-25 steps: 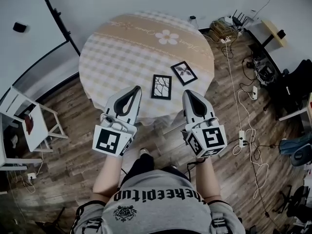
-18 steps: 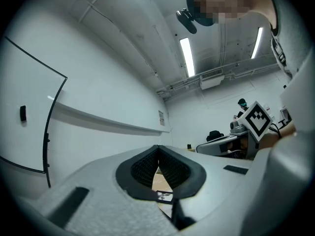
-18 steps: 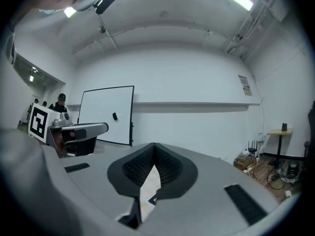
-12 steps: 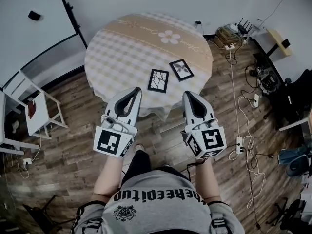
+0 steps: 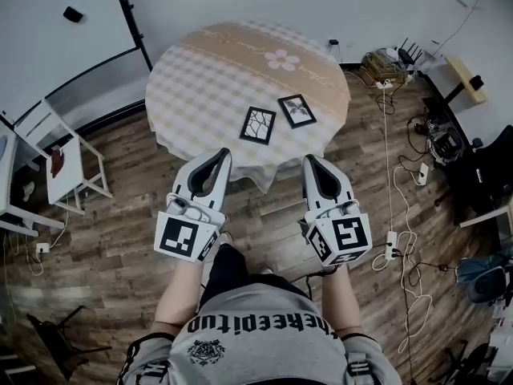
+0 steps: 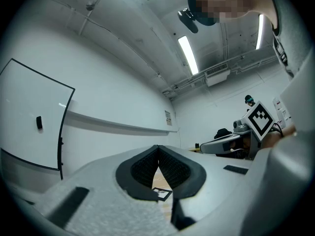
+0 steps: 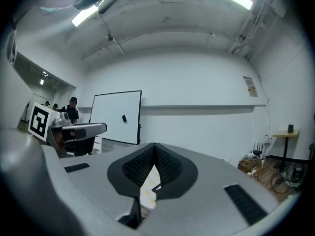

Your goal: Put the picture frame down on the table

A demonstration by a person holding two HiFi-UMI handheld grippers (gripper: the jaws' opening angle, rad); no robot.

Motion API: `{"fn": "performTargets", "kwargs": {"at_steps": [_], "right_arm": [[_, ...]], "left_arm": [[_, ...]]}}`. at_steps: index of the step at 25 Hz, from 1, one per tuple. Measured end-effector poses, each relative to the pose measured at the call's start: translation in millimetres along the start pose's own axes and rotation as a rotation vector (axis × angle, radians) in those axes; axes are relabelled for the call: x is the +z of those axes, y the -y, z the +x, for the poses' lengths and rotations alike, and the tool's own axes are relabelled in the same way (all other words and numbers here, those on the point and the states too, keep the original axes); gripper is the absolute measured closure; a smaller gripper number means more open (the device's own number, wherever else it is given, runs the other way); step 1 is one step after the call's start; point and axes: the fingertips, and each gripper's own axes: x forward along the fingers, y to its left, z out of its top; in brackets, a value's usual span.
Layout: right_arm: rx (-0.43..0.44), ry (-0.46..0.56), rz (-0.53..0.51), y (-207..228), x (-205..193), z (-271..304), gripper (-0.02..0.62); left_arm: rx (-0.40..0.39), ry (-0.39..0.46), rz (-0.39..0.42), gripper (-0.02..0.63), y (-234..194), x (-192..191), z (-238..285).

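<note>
Pinching on nothing, the left gripper (image 6: 158, 148) has its two dark ribbed pads (image 6: 140, 168) brought together at the tips. Behind them is only a leaf-shaped gap, through which a strip of checked cloth and a dark frame edge show. The right gripper (image 7: 154, 145) is the same, jaws closed tip to tip with nothing caught between them.

From where the person stands, both grippers are held out side by side in front of the body and well apart from each other. Each has its marker cube nearest the person, and each points toward the round table (image 5: 200, 79). Their tips sit just short of the table's near edge, over the wooden floor (image 5: 120, 239) rather than over the cloth.

On the table, two picture frames lie flat on the checked cloth near that edge. One is the picture frame with a branch pattern (image 5: 258, 125); the second frame (image 5: 296, 111) is just beside it, to its right and a little farther back, turned at a slant. Neither gripper touches either one. A flower print (image 5: 282, 60) marks the far side of the cloth.

Off to the left stands a small white chair (image 5: 64, 167) below a whiteboard (image 5: 56, 30), and loose cables (image 5: 397, 191) trail across the floor on the right.
</note>
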Motion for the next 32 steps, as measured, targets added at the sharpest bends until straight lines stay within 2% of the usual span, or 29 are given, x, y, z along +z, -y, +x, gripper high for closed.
{"fn": "performTargets", "kwargs": {"at_steps": [7,15,32], "right_arm": [[0.027,-0.010,0.016,-5,-3,1,0.591],[0.037,-0.001,-0.013,9,-4,-15,0.591],[0.054,0.004,-0.018,12,-5,-7,0.591]], "left_arm": [[0.020,-0.017,-0.007,0.592,-1,-3,-4],[0.022,-0.012,0.005,0.592,21,-1,2],[0.009,-0.019,0.014,0.591,22,-5,14]]}}
